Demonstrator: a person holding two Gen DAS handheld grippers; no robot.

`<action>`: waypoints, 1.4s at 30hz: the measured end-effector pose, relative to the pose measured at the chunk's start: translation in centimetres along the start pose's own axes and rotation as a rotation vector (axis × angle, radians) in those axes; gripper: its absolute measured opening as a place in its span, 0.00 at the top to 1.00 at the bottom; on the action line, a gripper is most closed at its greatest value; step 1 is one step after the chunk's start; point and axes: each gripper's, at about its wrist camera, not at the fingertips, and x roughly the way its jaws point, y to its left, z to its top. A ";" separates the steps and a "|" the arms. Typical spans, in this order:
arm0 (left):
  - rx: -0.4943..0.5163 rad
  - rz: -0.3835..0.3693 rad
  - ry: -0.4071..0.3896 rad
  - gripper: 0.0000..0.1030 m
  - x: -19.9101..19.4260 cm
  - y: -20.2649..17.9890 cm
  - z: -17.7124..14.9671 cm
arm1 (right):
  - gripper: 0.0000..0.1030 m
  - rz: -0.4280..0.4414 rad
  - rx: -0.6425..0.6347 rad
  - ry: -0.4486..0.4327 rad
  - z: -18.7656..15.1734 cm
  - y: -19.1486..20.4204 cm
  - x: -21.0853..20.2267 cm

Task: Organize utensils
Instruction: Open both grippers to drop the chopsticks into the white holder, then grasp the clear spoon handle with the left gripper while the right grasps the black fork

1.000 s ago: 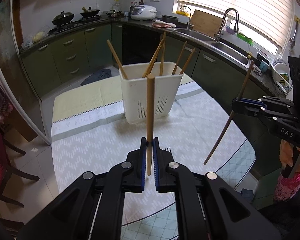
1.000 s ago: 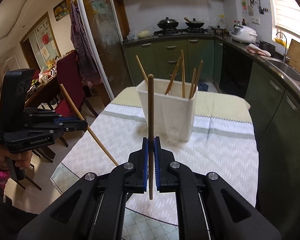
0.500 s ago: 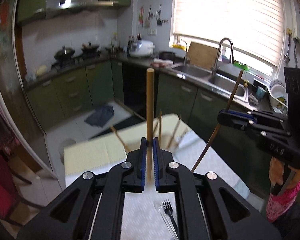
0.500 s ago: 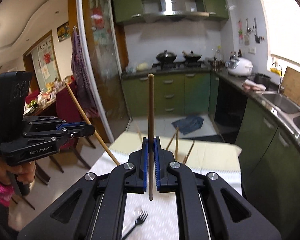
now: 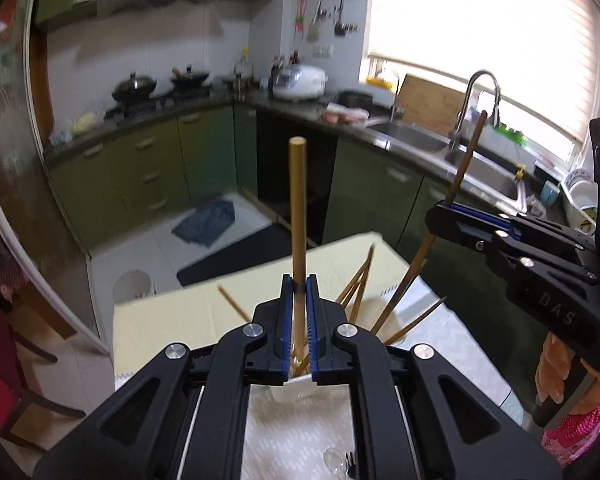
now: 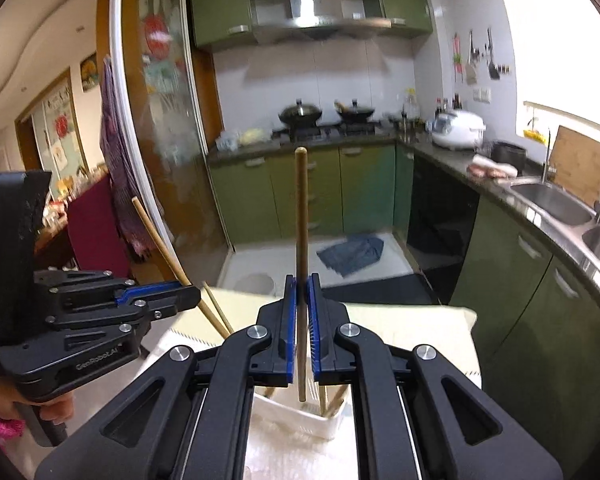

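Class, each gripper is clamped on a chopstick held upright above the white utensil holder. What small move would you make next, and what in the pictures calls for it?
Probably lower both a little further, then release. The left gripper and right gripper each pinch a chopstick upright, and the lower tips hang at the white utensil holder among chopsticks already inside, not visibly seated.
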 end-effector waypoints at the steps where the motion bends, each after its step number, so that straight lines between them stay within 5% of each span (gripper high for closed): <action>1: 0.004 -0.001 0.021 0.94 0.7 0.0 -0.4 | 0.94 0.001 -0.002 0.020 -0.4 -0.1 0.8; 6: 0.011 0.005 0.072 0.92 1.9 0.2 -1.8 | 0.92 -0.008 -0.015 0.056 -1.7 -0.1 2.9; 8: 0.009 0.010 0.076 0.77 1.9 0.2 -2.1 | 0.86 -0.010 -0.017 0.057 -1.7 -0.1 3.0; 10: 0.006 0.019 0.071 0.72 1.6 0.2 -2.3 | 0.85 -0.019 -0.020 0.041 -1.6 -0.1 2.4; 15: 0.008 0.019 0.052 0.72 -0.5 -0.1 -2.5 | 0.78 -0.002 -0.008 -0.033 -2.1 0.7 -2.3; 18: 0.013 0.028 0.050 0.59 -2.2 -0.9 -3.6 | 0.71 0.021 0.005 -0.085 -3.7 0.5 -6.5; 23: 0.013 0.025 0.224 0.55 -1.1 -2.1 -10.1 | 0.64 -0.013 0.005 -0.051 -10.1 -0.7 -11.2; 31: -0.023 -0.005 0.538 0.55 5.8 -3.5 -21.4 | 0.64 -0.058 0.167 0.126 -20.8 -6.1 -11.5; 42: -0.039 0.035 0.604 0.58 8.5 -4.4 -23.8 | 0.60 -0.039 0.225 0.129 -22.1 -8.4 -12.3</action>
